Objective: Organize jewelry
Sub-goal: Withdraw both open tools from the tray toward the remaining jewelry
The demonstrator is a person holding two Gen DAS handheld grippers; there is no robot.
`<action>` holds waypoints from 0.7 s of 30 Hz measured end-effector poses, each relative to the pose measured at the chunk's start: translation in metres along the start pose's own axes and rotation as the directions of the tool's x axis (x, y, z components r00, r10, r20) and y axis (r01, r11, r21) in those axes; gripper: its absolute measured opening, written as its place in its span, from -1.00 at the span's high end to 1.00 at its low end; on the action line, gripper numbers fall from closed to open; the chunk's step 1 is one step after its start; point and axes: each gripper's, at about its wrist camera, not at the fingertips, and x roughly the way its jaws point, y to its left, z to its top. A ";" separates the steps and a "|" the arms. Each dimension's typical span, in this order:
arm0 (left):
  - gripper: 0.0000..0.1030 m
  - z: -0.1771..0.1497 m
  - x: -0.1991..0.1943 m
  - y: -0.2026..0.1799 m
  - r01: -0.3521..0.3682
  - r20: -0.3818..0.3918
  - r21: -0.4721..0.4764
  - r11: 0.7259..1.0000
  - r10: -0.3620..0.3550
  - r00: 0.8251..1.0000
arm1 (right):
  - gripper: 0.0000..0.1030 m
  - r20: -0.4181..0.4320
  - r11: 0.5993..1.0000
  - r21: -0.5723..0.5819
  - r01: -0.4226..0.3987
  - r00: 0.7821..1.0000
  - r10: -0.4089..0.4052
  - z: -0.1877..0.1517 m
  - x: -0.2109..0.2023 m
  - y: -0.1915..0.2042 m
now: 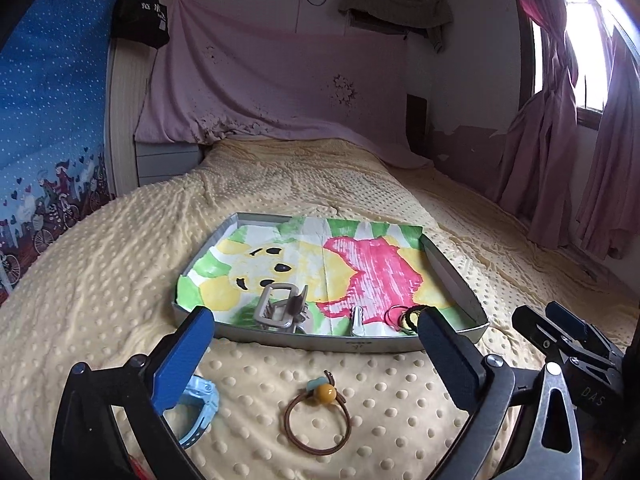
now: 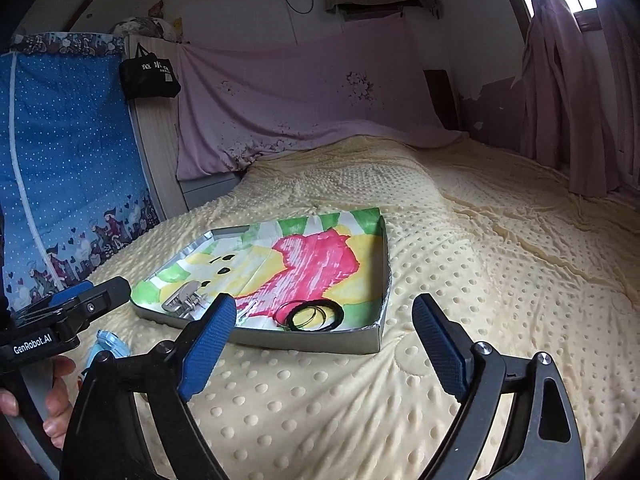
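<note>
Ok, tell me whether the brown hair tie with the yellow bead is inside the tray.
No, the brown hair tie lies on the blanket, in front of the tray.

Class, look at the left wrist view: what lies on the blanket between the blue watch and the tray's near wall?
Only bare blanket separates the blue watch from the tray, seen in the left wrist view.

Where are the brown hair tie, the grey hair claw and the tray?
brown hair tie (image 1: 318,420), left wrist view, on its loop's left side.
grey hair claw (image 1: 280,307), left wrist view, on its body.
tray (image 2: 312,338), right wrist view, on its near wall.
</note>
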 end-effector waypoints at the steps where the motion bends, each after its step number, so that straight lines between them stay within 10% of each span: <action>1: -1.00 -0.002 -0.006 0.002 -0.011 0.008 0.000 1.000 0.011 1.000 | -0.80 0.005 1.000 0.001 -0.002 1.000 0.002 -0.001 -0.004 0.002; 21: -1.00 -0.052 -0.104 0.055 -0.157 0.072 -0.067 0.985 0.161 0.984 | -0.83 0.071 0.998 -0.045 -0.045 0.996 0.048 -0.030 -0.098 0.037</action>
